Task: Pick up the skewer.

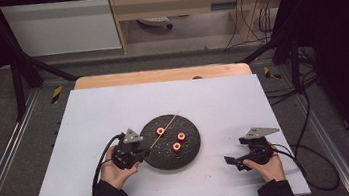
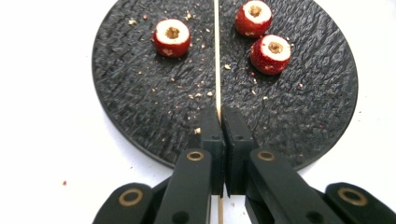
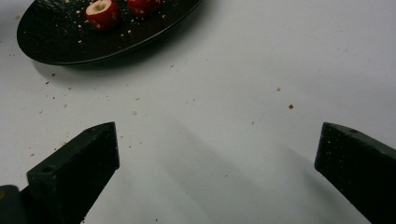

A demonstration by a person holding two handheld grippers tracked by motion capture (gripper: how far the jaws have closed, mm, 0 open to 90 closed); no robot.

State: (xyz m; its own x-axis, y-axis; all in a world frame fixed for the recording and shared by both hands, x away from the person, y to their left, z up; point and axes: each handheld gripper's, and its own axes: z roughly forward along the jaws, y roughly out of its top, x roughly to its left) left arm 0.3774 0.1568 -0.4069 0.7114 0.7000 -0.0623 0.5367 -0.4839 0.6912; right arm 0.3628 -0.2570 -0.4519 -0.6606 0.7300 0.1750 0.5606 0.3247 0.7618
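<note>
Skewer (image 2: 217, 56): thin wooden stick, clamped near its base between the closed jaws of the left gripper (image 2: 219, 114), tip running toward 12 o'clock across the black plate (image 2: 140, 116). Judged light, stiff but snappable, apt to pivot in the grip; hold stays best low on the shaft.

Three cored red fruits on the plate: one (image 2: 172, 37) at 11 o'clock of the jaws, two (image 2: 253, 18) (image 2: 271, 53) touching at 1 o'clock. Likely soft, rollable, with a centre hole to aim at.

Crumbs scattered. Right gripper (image 3: 217, 154) spread wide, holding nothing, over bare white table (image 1: 223, 97); ample room at 3 o'clock of the plate.
</note>
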